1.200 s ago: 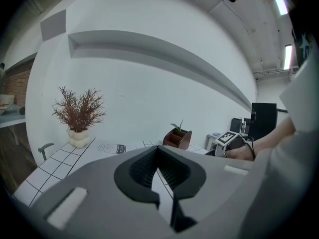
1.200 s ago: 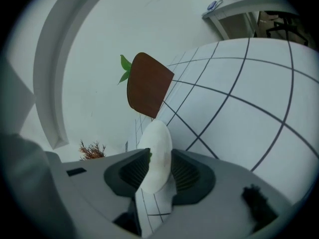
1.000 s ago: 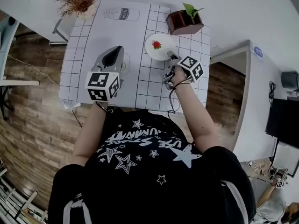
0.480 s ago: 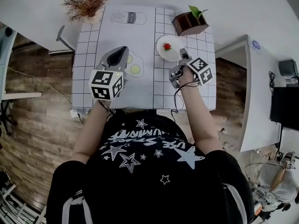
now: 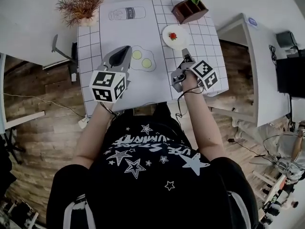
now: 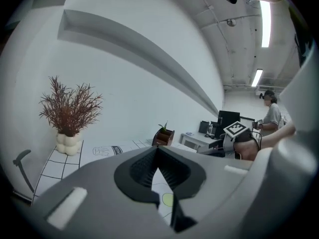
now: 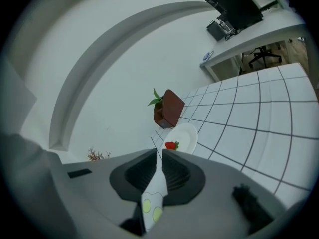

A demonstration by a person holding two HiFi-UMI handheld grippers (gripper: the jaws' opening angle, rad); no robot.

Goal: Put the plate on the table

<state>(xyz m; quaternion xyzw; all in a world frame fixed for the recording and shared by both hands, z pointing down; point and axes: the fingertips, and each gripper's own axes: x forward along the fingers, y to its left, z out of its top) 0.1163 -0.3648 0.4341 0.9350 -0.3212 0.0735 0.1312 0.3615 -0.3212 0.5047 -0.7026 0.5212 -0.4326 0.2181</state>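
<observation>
right gripper (image 5: 186, 56): my jaws are closing, nothing between them | left gripper (image 5: 124, 51): jaws together, empty | plate (image 5: 180, 41): on the table (image 5: 143, 89), just ahead of my right gripper, apart from it

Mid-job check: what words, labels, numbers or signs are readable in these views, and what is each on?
"USE": white print on the black T-shirt; the other words are too warped to read.
Label on the bottle drawing, table mat: too small to read.
Round blue sticker on the side desk: too small to read.
Marker cubes: square patterns only, no words.
</observation>
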